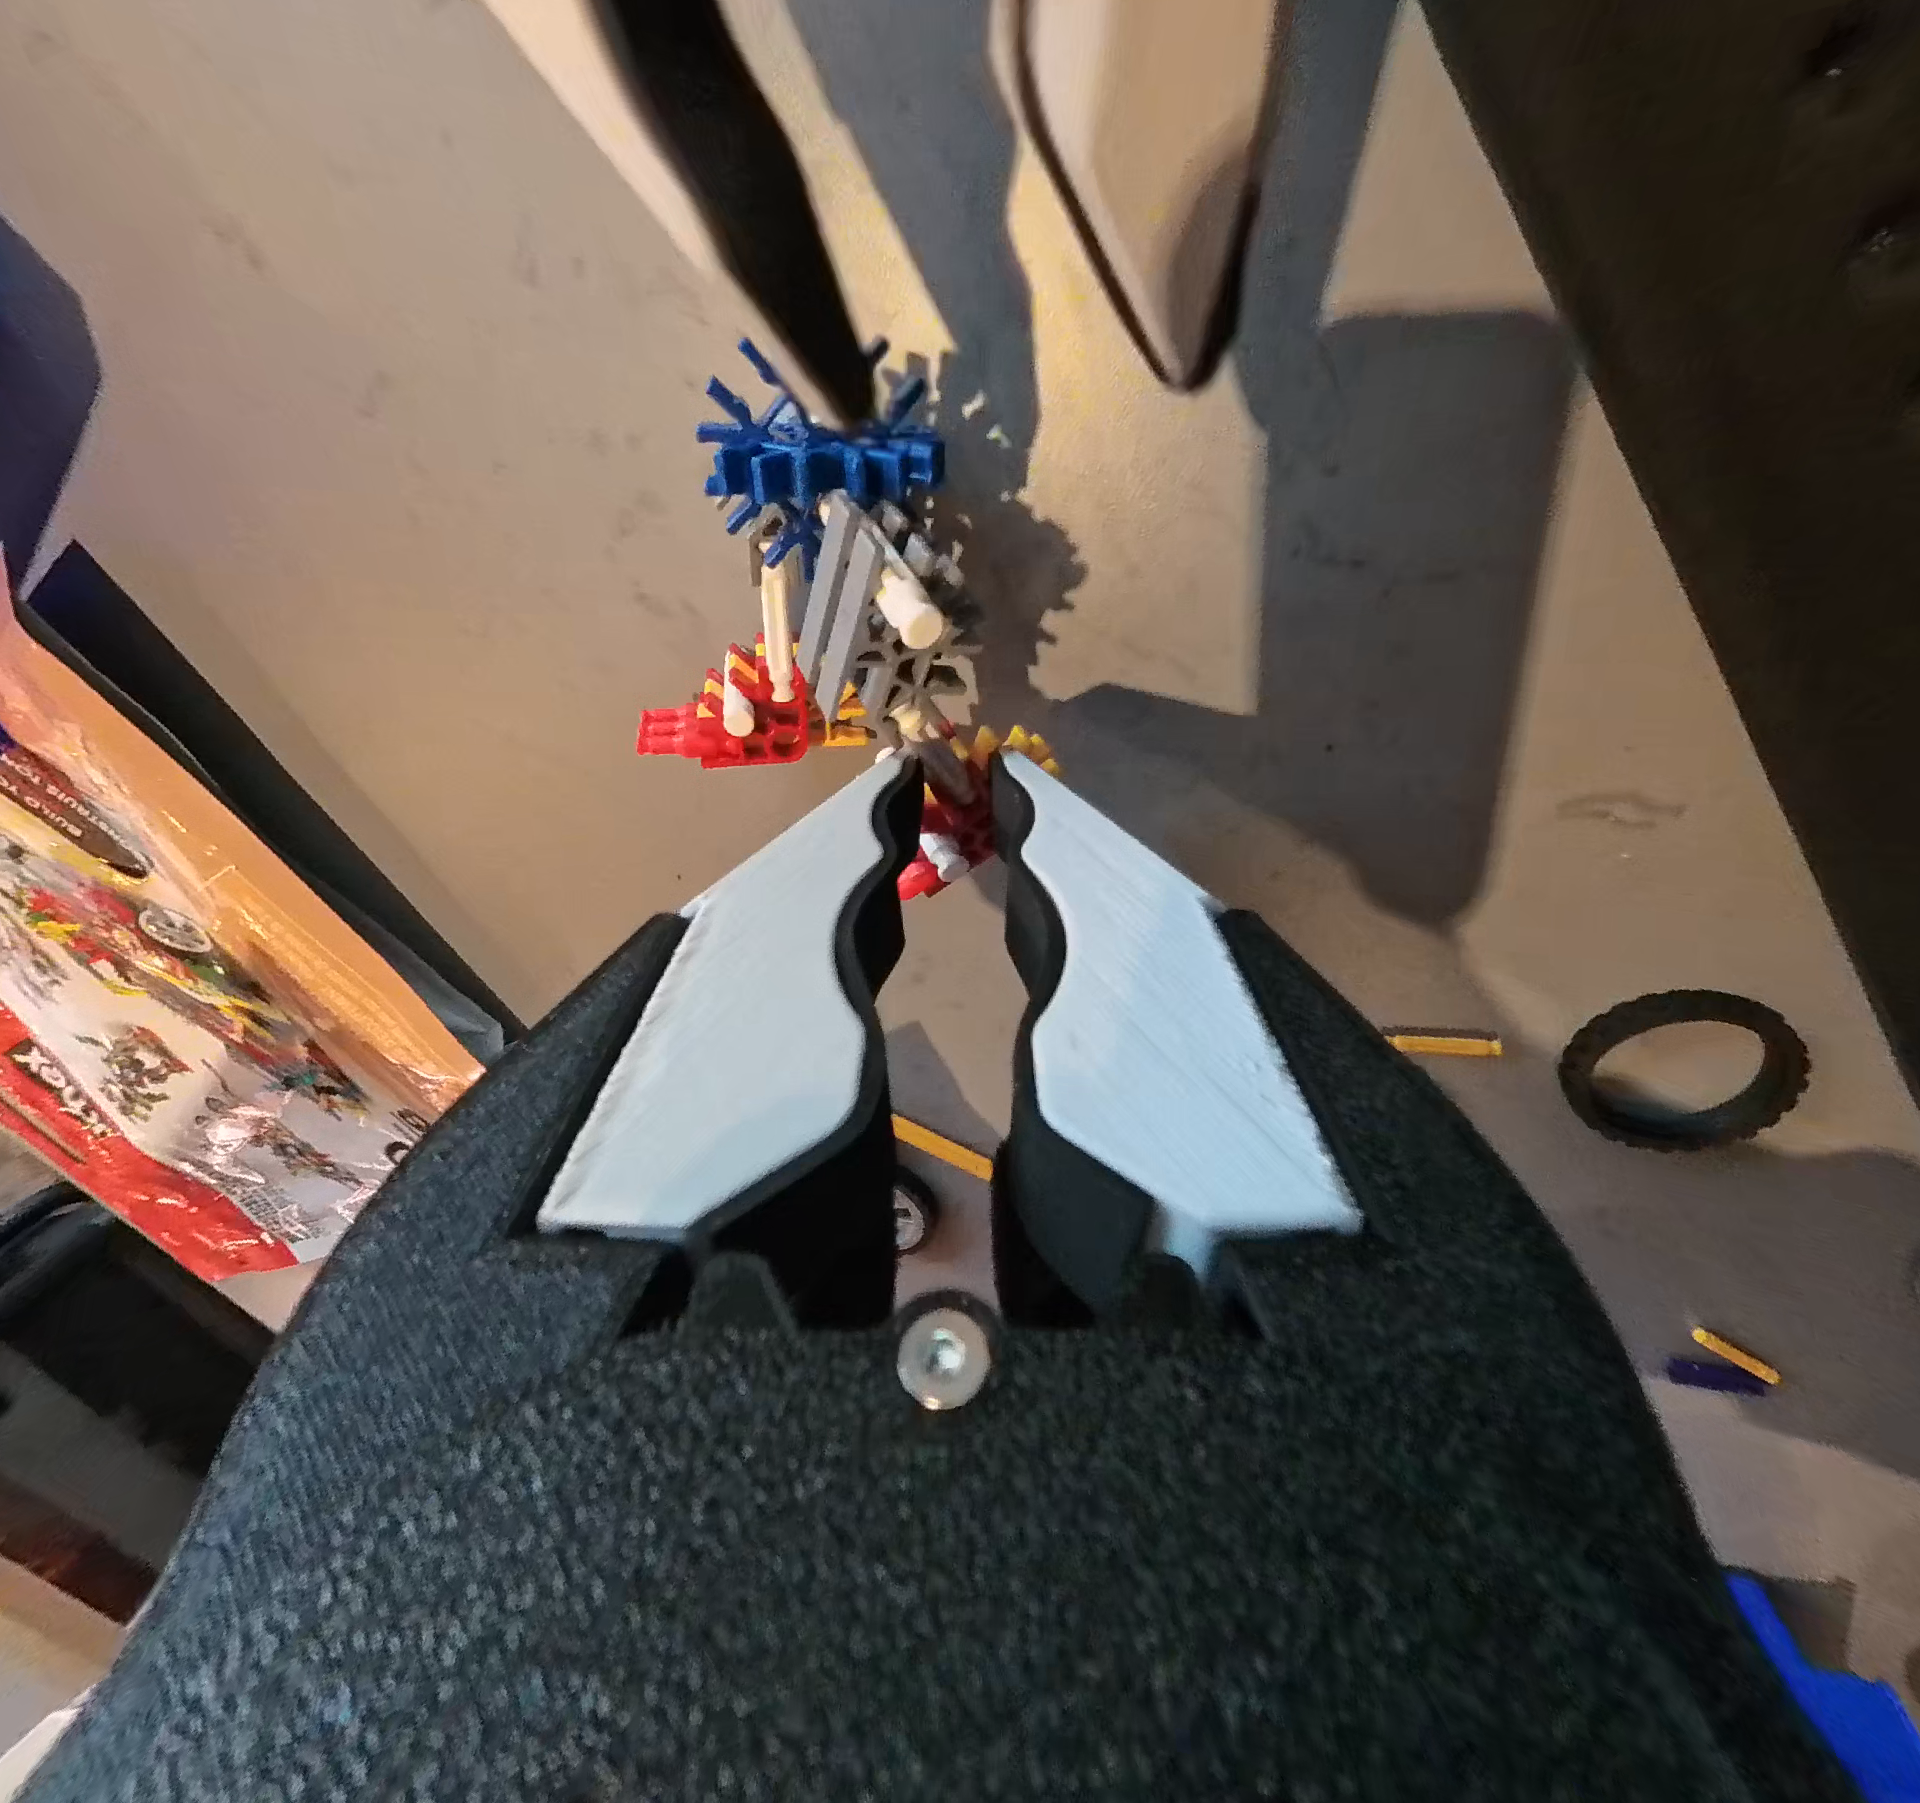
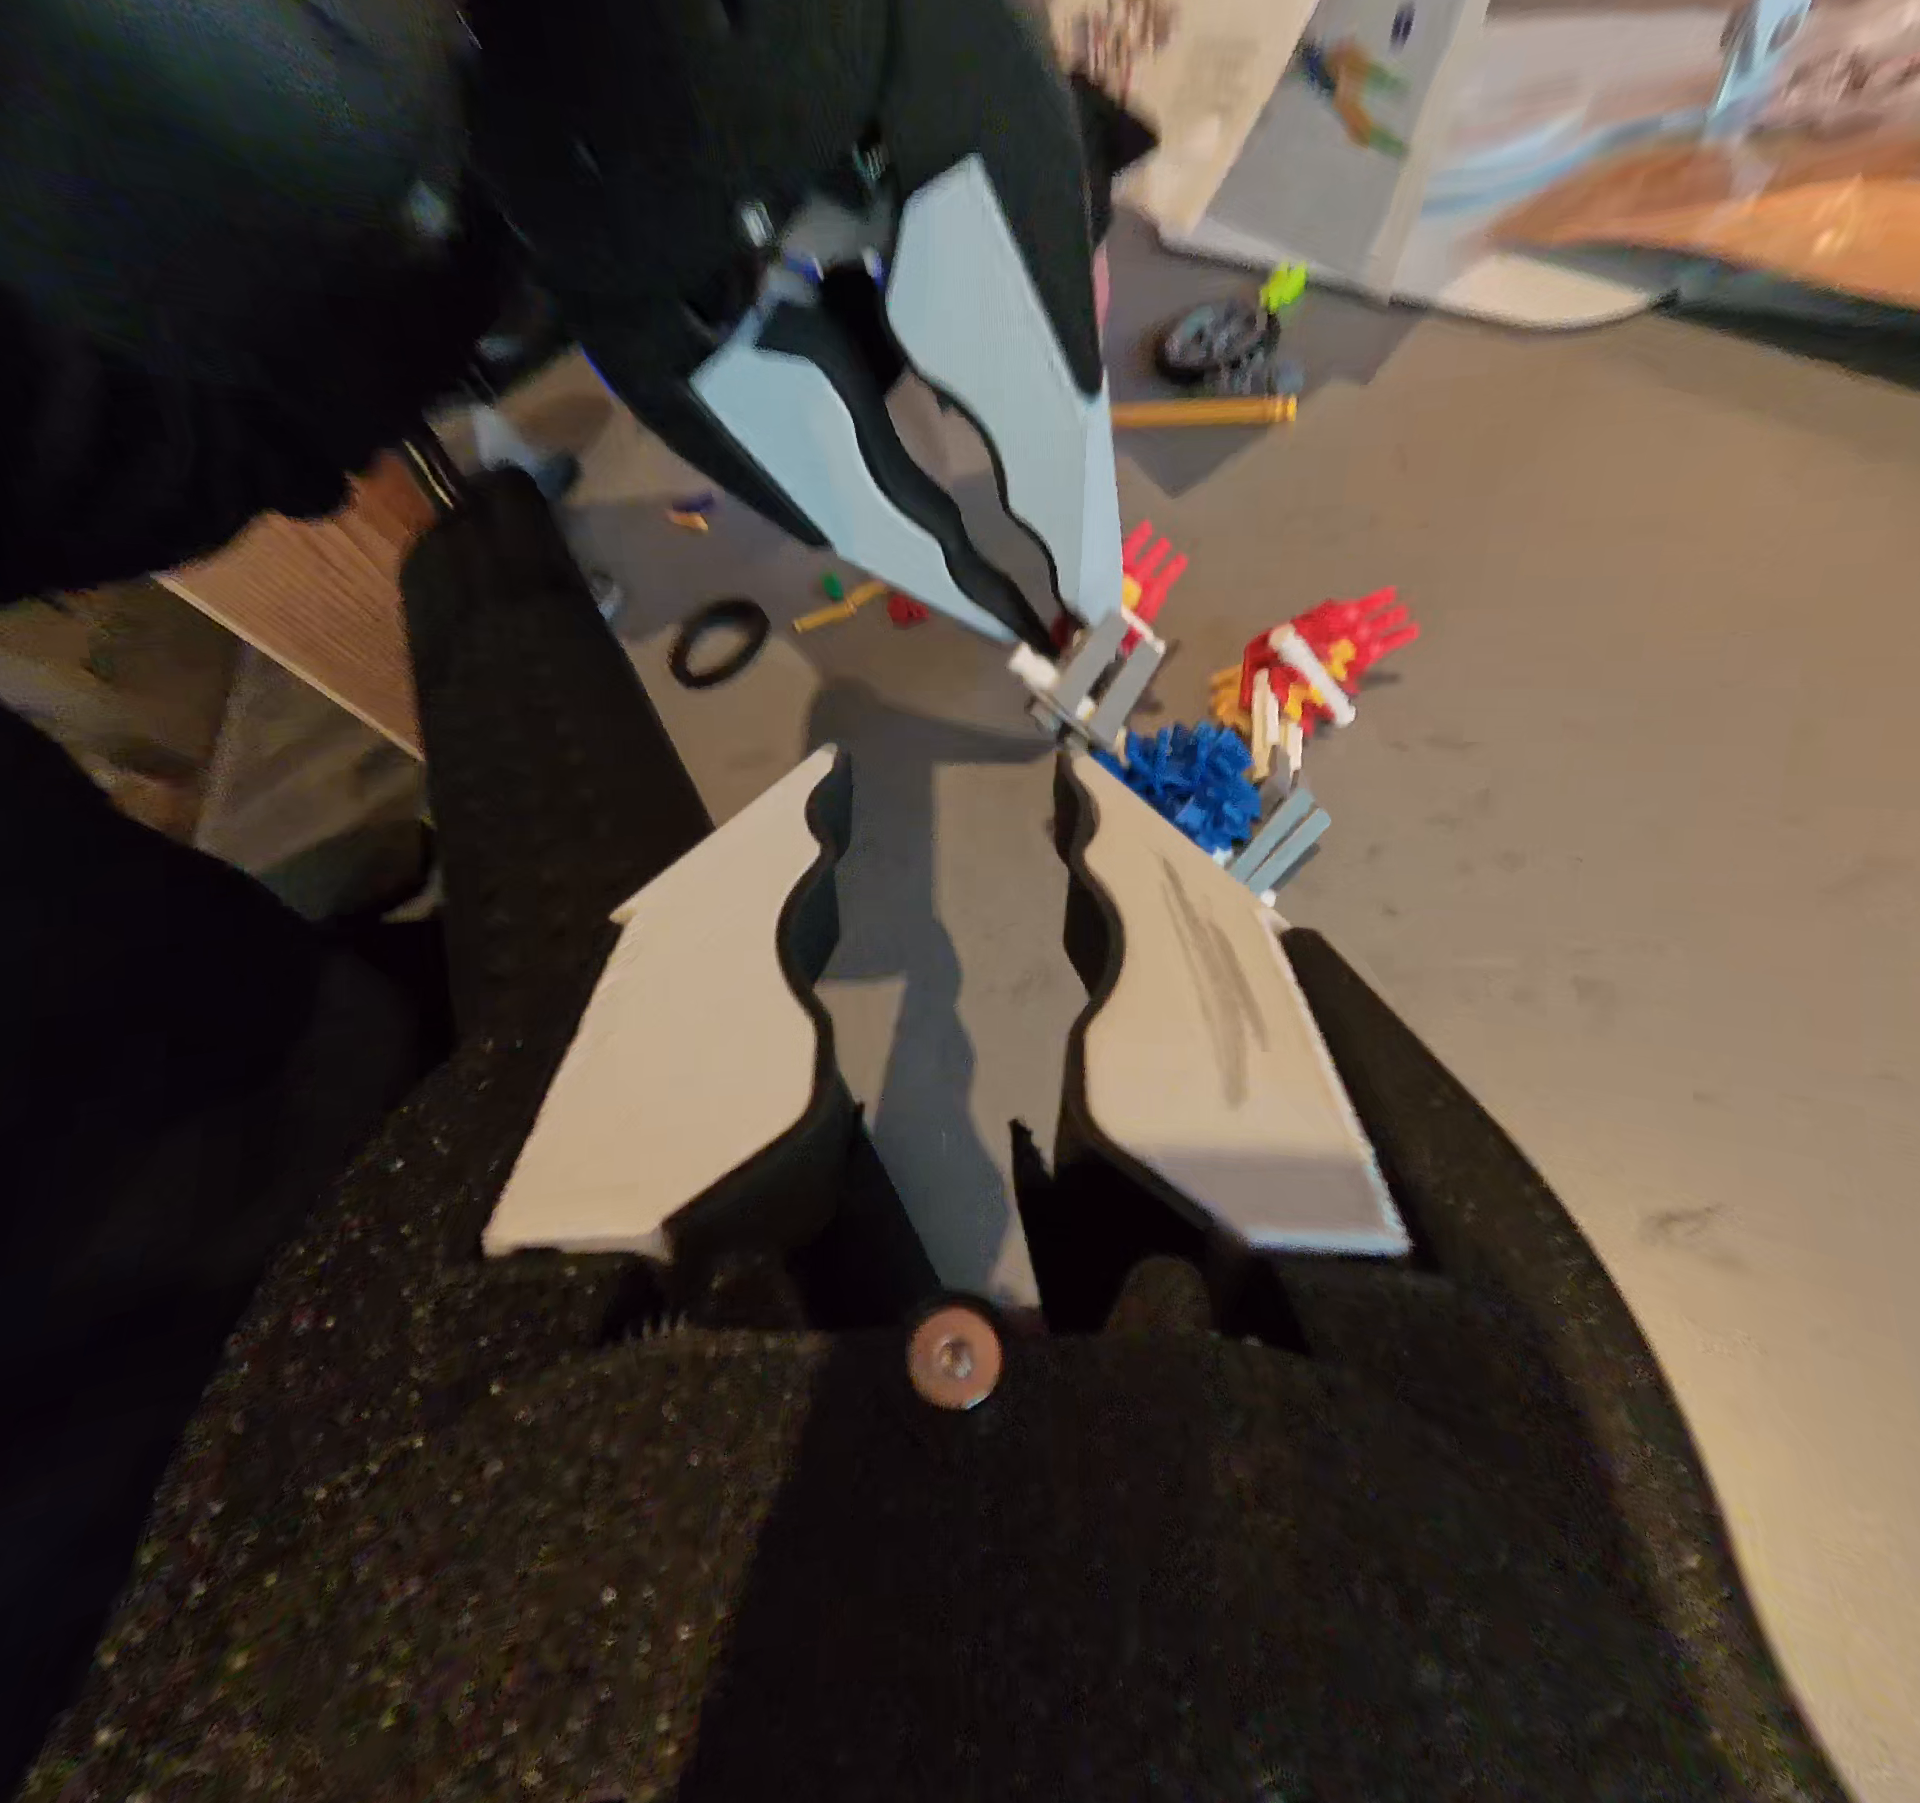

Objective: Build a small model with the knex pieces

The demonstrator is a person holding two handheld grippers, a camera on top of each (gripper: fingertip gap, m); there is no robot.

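Note:
A small toy model of snap-together rods and connectors (image 1: 862,610) has a blue cluster (image 1: 821,475) at its far end, grey rods in the middle and red and yellow connectors (image 1: 727,725) near me. My left gripper (image 1: 951,771) is shut on a red connector at the model's near end and holds it over the grey surface (image 1: 364,403). It also shows in the right wrist view (image 2: 1049,615), pinching the model (image 2: 1101,673). My right gripper (image 2: 948,766) is open and empty. Its right fingertip (image 2: 1070,777) sits against the blue cluster (image 2: 1195,777). In the left wrist view one dark finger (image 1: 821,340) touches that cluster.
The toy set's colourful box (image 1: 156,974) lies at the left. A black tyre ring (image 1: 1683,1067) and loose yellow rods (image 1: 1444,1041) lie on the surface at the right. In the right wrist view a wheel (image 2: 1216,340), a yellow rod (image 2: 1205,413) and a pale box (image 2: 1351,91) lie beyond.

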